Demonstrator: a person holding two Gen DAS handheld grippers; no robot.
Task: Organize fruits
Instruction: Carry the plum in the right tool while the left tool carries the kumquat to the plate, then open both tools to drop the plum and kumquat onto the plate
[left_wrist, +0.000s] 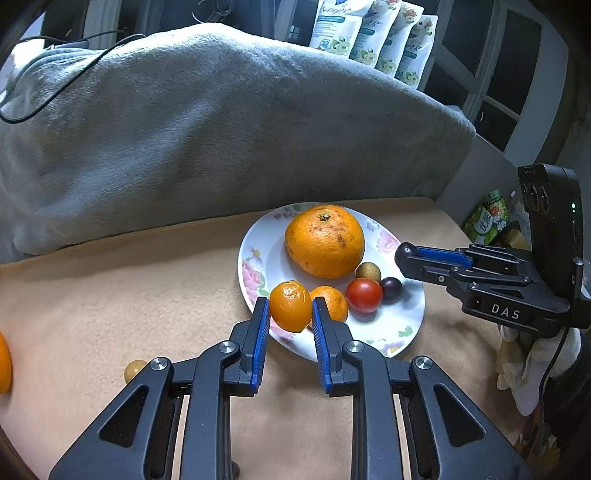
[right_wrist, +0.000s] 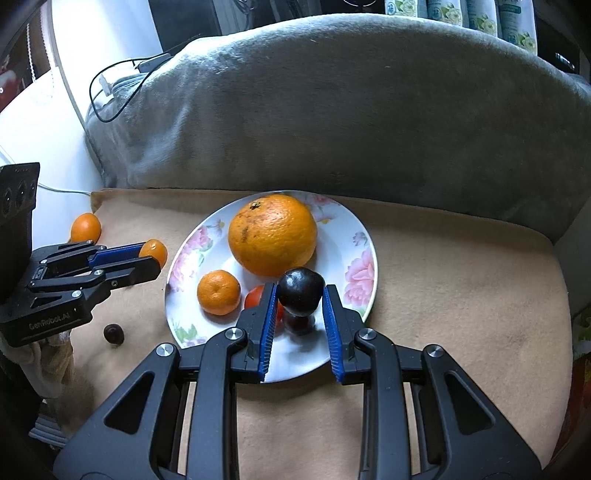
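Observation:
A floral white plate (left_wrist: 388, 332) (right_wrist: 347, 236) lies on a beige blanket. It holds a big orange (left_wrist: 325, 240) (right_wrist: 272, 234), a small mandarin (left_wrist: 334, 301) (right_wrist: 218, 292), a red tomato (left_wrist: 364, 294) (right_wrist: 255, 297), a yellowish longan (left_wrist: 368, 272) and a dark plum (left_wrist: 391, 287). My left gripper (left_wrist: 290, 310) (right_wrist: 157, 254) is shut on a small mandarin (left_wrist: 290, 311), above the plate's near left rim. My right gripper (right_wrist: 300, 291) (left_wrist: 406, 254) is shut on a dark plum (right_wrist: 301, 291), above the plate's near part.
A grey cushion (left_wrist: 221, 129) rises behind the plate. On the blanket left of the plate lie an orange mandarin (right_wrist: 85, 228) (left_wrist: 3, 363), a dark fruit (right_wrist: 113, 334) and a yellowish longan (left_wrist: 133, 370). A black cable (right_wrist: 110, 92) lies at the far left.

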